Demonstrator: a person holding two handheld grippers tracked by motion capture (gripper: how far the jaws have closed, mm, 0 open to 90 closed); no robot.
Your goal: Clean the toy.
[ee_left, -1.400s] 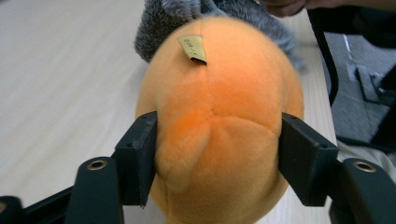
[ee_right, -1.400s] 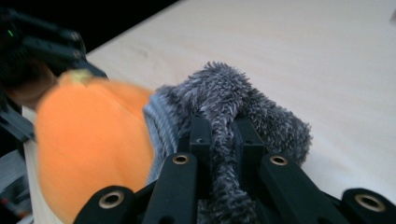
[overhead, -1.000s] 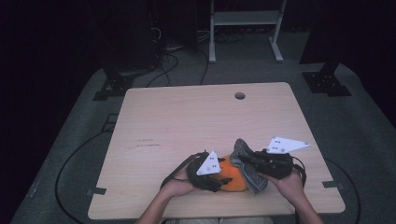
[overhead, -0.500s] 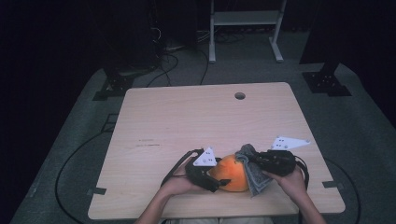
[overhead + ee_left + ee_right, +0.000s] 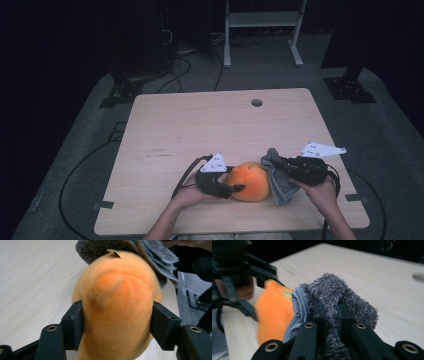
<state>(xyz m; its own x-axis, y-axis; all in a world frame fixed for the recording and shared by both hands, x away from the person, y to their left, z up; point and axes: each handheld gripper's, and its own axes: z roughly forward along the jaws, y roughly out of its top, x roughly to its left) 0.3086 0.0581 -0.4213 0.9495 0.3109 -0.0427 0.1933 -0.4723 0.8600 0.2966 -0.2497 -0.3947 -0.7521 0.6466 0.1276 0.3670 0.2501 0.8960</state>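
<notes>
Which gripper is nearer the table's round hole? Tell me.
Right. The right gripper, clamping the grey cloth, sits below the hole; the left gripper lies lower, farther left.

Plush (image 5: 117, 315): orange, deeper orange patch at top, small yellow-black tag. Cloth (image 5: 342, 297): grey, fuzzy pile, lighter ribbed grey hem. Tongs (image 5: 235, 188): black; plates on top white-grey with dark dots. Desk (image 5: 210, 125): pale wood grain. Floor (image 5: 390, 150): grey.

A dark lab or studio: bare wooden table (image 5: 210, 125) on grey carpet (image 5: 390, 135), with cables (image 5: 185, 65) and black stands (image 5: 350, 87) behind it.
</notes>
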